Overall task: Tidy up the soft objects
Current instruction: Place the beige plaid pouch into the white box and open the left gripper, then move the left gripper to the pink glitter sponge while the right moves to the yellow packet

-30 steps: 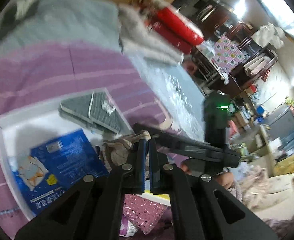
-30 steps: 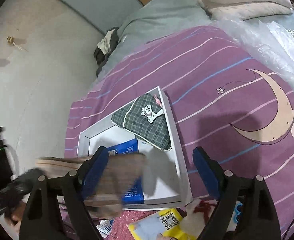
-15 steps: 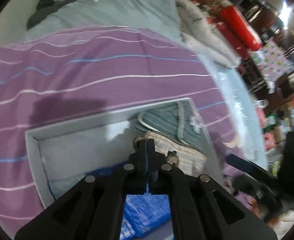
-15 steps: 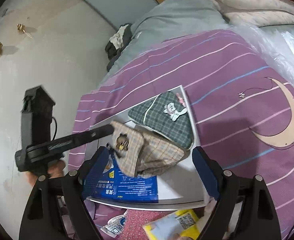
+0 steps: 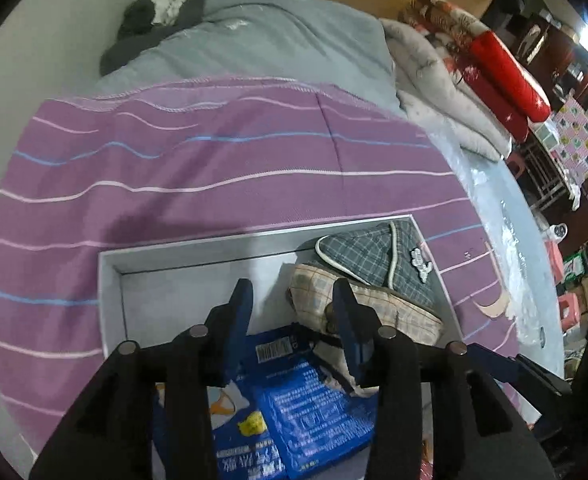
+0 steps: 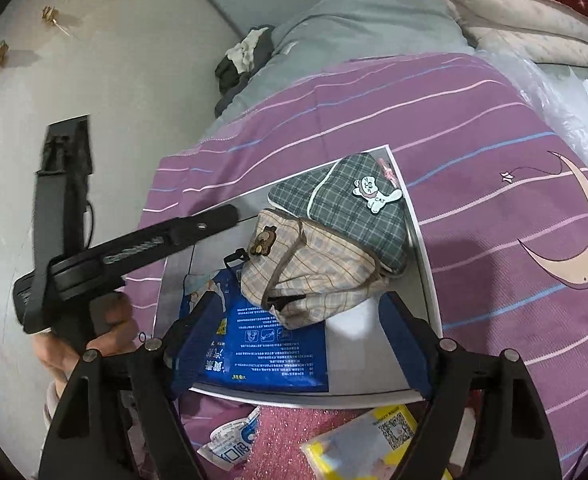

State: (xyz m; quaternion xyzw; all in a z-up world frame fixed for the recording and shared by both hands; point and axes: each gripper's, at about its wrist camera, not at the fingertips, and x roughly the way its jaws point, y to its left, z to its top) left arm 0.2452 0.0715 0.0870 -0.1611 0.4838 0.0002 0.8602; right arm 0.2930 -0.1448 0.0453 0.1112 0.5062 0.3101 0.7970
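A white tray (image 5: 214,240) (image 6: 418,240) lies on the purple striped bed cover. In its far right corner sits a green plaid pouch (image 5: 374,252) (image 6: 346,208) with a cat patch. A beige plaid pouch (image 5: 378,312) (image 6: 314,264) with a bear badge leans against it, partly on a blue packet (image 5: 306,412) (image 6: 262,344). My left gripper (image 5: 294,312) (image 6: 230,216) hovers over the tray just left of the beige pouch, jaws opening, nothing between them. My right gripper (image 6: 302,336) hangs open above the tray's near edge, its jaws closing slightly on nothing.
A yellow packet (image 6: 370,436), a pink glittery pouch (image 6: 290,432) and a white wrapper (image 6: 234,440) lie in front of the tray. A grey blanket (image 5: 262,48), dark clothes (image 5: 154,16), folded quilts (image 5: 434,92) and red bolsters (image 5: 502,72) fill the bed's far end. Clear plastic (image 6: 566,96) lies on the right.
The left gripper carried the beige pouch into the tray, set it against the green pouch and opened, letting it go. The right gripper drifted a little sideways.
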